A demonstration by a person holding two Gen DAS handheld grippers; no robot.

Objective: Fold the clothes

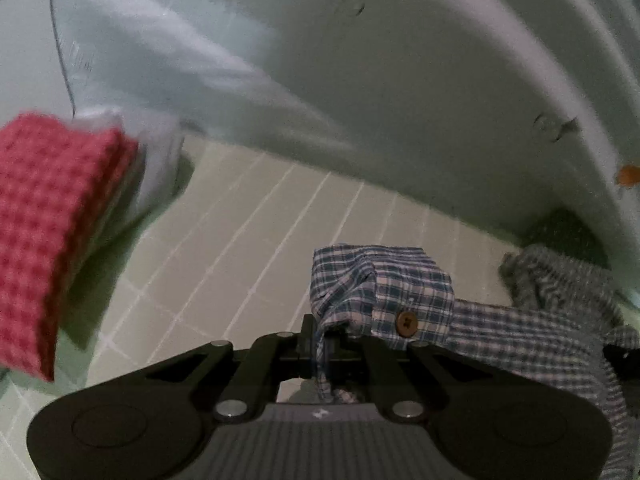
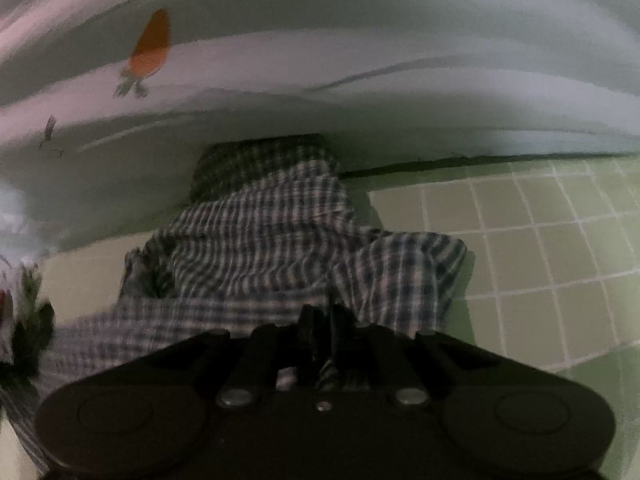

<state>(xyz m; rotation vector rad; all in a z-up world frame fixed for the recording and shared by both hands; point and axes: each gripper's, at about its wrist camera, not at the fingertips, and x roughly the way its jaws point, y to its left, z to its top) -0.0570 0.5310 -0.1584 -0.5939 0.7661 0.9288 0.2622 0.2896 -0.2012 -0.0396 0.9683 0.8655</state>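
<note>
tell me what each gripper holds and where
Both hold the plaid shirt: left gripper pinches its edge by the brown button, right gripper a bunched fold.

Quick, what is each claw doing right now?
Left gripper: closed on the plaid shirt.
Right gripper: closed on the same plaid shirt.

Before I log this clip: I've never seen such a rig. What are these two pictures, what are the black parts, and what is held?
Each picture comes from a fisheye camera on hand-held tongs, looking along their fingers. The left tongs are shut on a corner of a blue plaid shirt near its brown button. The right tongs pinch the same shirt. Under it lies a green tiled surface. A folded red checked cloth sits at the left.
</note>
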